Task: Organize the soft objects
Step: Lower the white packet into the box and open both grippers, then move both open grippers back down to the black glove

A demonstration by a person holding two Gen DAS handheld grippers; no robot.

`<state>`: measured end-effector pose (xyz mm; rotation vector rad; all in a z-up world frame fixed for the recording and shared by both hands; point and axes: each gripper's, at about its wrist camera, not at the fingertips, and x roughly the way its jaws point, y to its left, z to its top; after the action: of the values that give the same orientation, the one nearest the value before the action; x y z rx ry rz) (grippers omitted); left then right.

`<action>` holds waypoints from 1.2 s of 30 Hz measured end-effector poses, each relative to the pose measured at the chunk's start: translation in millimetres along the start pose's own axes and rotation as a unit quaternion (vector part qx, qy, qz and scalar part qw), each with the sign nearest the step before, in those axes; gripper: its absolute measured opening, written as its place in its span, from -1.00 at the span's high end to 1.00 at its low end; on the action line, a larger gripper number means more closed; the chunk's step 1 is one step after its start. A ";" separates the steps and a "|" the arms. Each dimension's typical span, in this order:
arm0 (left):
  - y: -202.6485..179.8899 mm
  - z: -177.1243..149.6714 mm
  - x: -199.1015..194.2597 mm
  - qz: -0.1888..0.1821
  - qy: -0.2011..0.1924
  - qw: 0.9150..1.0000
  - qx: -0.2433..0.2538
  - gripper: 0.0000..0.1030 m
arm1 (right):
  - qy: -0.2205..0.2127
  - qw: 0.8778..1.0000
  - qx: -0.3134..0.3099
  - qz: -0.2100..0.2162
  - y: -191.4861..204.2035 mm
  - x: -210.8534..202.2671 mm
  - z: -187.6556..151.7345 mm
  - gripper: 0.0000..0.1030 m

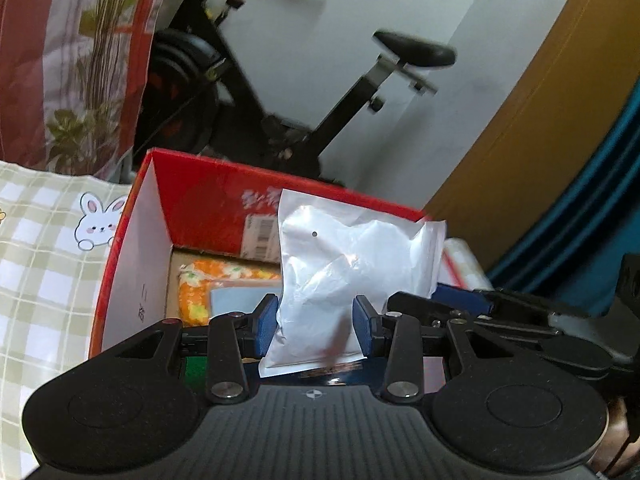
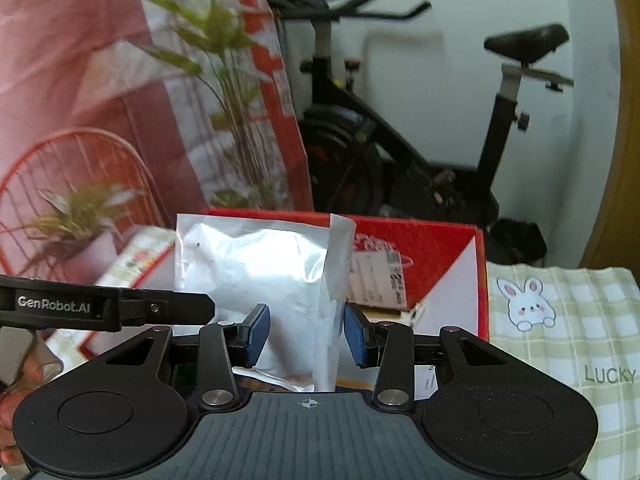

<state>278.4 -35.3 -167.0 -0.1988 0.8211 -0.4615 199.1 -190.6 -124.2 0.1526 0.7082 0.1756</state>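
A white, crinkled plastic pouch stands upright between both tools, over the open red cardboard box. My left gripper is shut on the pouch's lower part, blue pads pressing its sides. My right gripper is shut on the same pouch, beside a folded flap. Inside the box lies an orange patterned soft item on a light blue one. The box's far wall carries a shipping label.
A checked cloth with a bunny print lies beside the box. Behind stand a black exercise bike, a white wall and a red-and-pink printed sheet. A hand shows at the lower left.
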 end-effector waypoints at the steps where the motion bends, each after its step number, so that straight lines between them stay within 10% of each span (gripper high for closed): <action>1: 1.1 1.2 4.6 0.004 0.006 1.000 0.000 0.19 | 0.010 1.000 0.000 -0.004 -1.7 6.2 -0.5 0.26; 12: 7.5 7.5 12.7 0.031 -0.001 0.999 0.015 0.18 | 0.041 0.996 -0.029 -0.072 -8.4 26.6 3.8 0.21; 36: -5.4 -84.1 -117.2 0.035 -0.036 0.995 0.090 0.18 | -0.058 0.997 -0.045 -0.009 35.7 -105.4 -63.2 0.22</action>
<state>145.2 15.4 -144.4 -0.0198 0.7085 -0.4580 75.1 -173.1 -97.9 0.0686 0.5839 0.1793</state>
